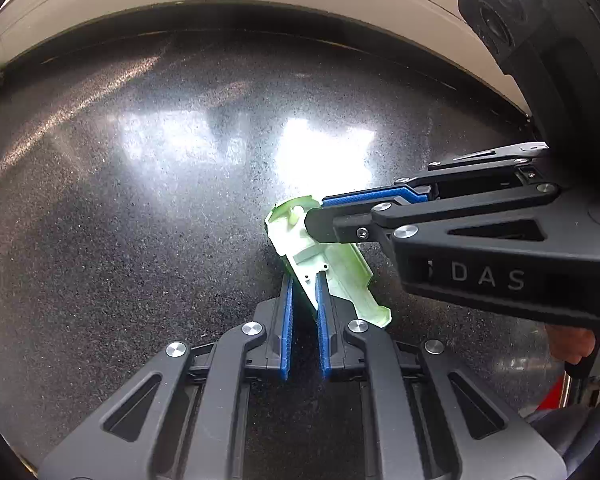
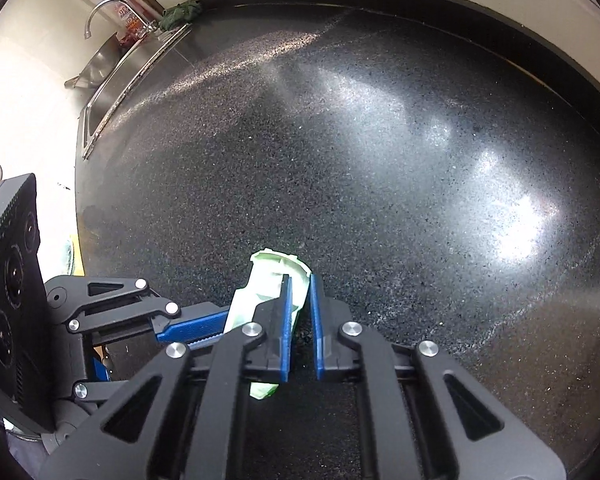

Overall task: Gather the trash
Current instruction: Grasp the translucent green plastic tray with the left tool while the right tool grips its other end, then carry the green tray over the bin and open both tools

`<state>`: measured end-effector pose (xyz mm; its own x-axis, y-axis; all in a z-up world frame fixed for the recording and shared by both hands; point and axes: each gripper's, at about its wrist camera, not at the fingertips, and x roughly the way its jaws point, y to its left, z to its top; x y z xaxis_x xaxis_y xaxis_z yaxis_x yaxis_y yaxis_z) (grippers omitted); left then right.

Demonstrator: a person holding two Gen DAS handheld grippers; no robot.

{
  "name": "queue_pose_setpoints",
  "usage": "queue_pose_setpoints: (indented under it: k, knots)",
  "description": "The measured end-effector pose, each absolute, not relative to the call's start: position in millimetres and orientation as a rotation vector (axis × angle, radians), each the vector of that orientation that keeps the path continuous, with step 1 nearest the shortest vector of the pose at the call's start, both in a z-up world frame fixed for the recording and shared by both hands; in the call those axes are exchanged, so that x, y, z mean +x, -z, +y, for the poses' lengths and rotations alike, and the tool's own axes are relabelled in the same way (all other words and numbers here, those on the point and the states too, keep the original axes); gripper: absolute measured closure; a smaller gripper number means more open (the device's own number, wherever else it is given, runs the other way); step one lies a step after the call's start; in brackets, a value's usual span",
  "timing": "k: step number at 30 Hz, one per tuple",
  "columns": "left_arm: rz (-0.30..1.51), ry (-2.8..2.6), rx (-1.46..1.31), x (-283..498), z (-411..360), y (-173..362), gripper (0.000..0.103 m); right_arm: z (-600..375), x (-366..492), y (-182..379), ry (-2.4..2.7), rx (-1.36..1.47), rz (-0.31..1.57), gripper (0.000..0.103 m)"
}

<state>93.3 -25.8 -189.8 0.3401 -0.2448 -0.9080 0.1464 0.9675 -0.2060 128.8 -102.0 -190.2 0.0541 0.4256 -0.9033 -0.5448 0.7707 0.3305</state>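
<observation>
Pinching one pale green moulded plastic shell (image 1: 332,264) from two ends, left gripper (image 1: 303,300) at six o'clock and right gripper (image 1: 320,216) at three, risks twisting it loose onto the speckled black tabletop (image 1: 140,200) if the hands diverge.

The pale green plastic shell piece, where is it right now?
The pale green plastic shell piece lies on the dark speckled countertop, pinched by both the left gripper and the right gripper.
</observation>
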Motion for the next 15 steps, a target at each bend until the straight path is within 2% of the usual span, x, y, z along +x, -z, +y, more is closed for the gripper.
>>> queue_pose_setpoints:
  k: [9, 15]
  knots:
    - [1.126, 0.221, -0.070, 70.5, -11.3, 144.6, 0.093, -94.2, 115.2, 148.5, -0.761, -0.128, 1.237, 0.093]
    - [1.079, 0.117, -0.111, 33.6, 31.7, 116.6, 0.093, -50.7, 90.2, 123.8, -0.845, -0.172, 1.185, 0.094]
